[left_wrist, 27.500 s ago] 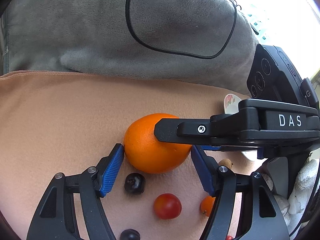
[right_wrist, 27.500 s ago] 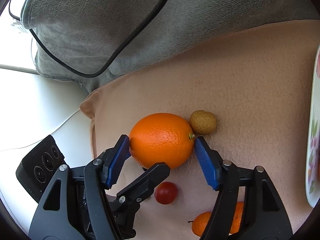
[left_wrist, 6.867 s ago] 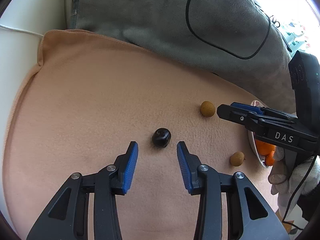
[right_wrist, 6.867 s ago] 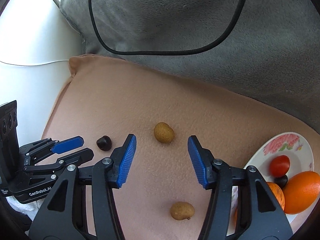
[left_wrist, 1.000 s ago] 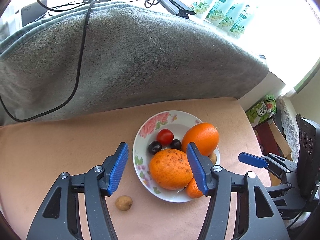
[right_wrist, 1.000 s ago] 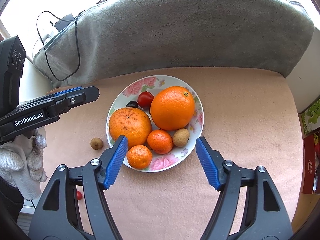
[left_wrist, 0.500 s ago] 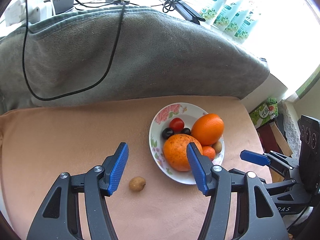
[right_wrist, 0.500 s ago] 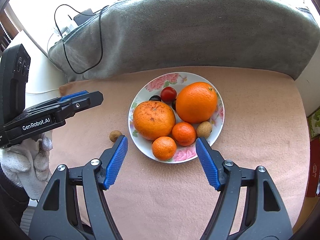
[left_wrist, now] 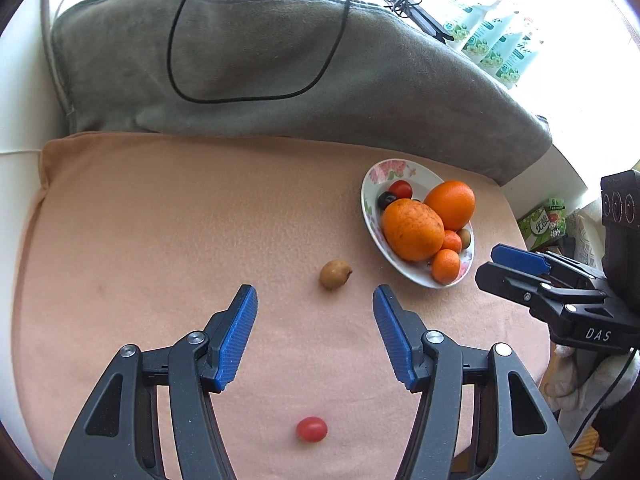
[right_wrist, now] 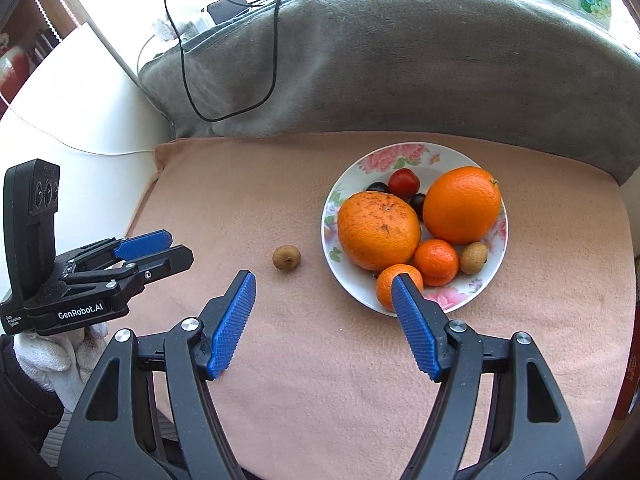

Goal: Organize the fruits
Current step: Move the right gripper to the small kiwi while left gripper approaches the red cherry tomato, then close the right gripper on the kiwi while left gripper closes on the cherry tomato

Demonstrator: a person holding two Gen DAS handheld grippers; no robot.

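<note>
Holding both the left tongs (left_wrist: 315, 307) and right tongs (right_wrist: 323, 291) apart and empty, you hung back above the peach cloth (left_wrist: 168, 216) because a brown longan (left_wrist: 334, 274) and a cherry tomato (left_wrist: 311, 429) lay outside the filled plate (right_wrist: 408, 151).

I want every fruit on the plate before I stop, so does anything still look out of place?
Yes. Two fruits still lie on the peach cloth, off the plate: a small brown fruit just left of it, and a cherry tomato near the front edge. Both claws are open and empty.
</note>
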